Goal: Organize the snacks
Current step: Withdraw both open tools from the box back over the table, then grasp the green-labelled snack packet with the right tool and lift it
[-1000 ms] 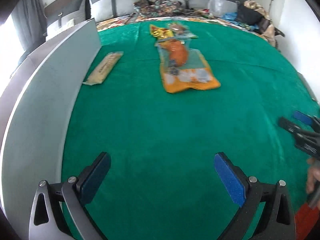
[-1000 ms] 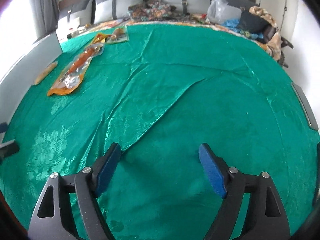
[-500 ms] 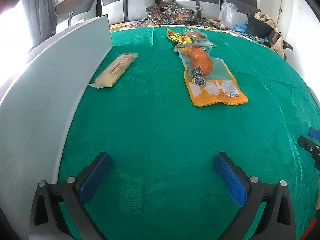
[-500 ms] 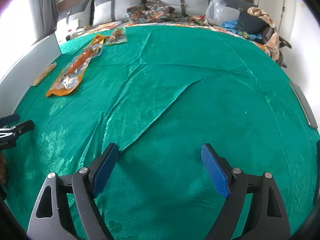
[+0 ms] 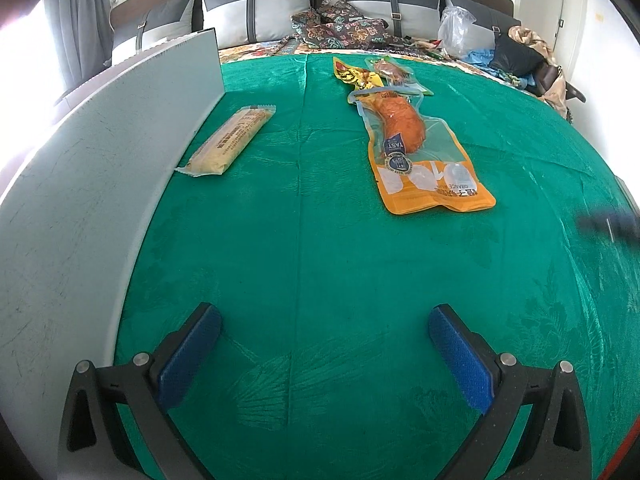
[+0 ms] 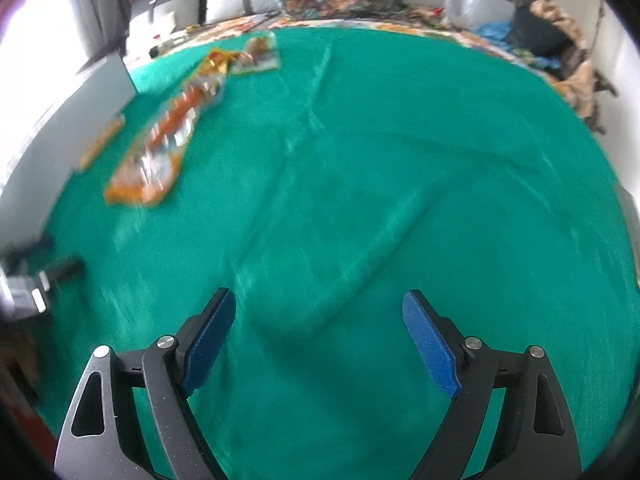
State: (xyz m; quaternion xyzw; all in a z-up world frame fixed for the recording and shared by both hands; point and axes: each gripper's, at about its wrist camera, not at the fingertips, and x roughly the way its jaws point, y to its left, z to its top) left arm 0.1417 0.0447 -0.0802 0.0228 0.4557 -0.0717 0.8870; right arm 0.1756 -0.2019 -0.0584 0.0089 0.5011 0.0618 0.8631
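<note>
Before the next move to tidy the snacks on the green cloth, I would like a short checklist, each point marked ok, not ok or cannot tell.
1. Left gripper jaws open, nothing between them: ok.
2. Right gripper jaws open, nothing between them: ok.
3. Orange pouch flat on the green cloth, free to approach from the near side: ok.
4. Pale wrapped bar free to grasp: ok, though it lies close beside the grey board.
5. Yellow packet and clear packet apart from the pouch: not ok, the pouch's far end overlaps them.
6. Right wrist view sharp enough to aim: not ok, blurred.
</note>
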